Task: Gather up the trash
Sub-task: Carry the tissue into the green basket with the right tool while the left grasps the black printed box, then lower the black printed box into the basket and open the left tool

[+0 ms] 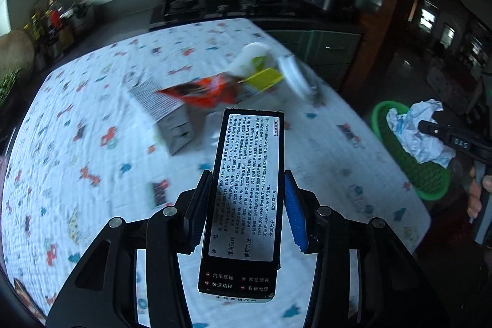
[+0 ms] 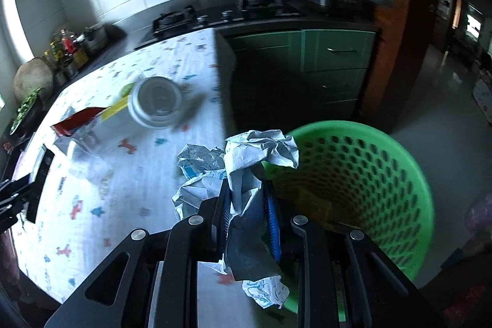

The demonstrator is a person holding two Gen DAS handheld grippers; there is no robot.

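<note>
Trash in both grippers: our left gripper (image 1: pixel 246 205) pinches a black box (image 1: pixel 246 189) over the table (image 1: pixel 77 174); our right gripper (image 2: pixel 249 211) pinches crumpled paper (image 2: pixel 246 162) at the green basket (image 2: pixel 369 168) rim.

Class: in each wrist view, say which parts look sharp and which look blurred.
Left wrist view: the black box in the left gripper reads sharp; the orange packet and table are smeared. Right wrist view: crumpled paper in the right gripper is sharp; the clear jar blurs.
</note>
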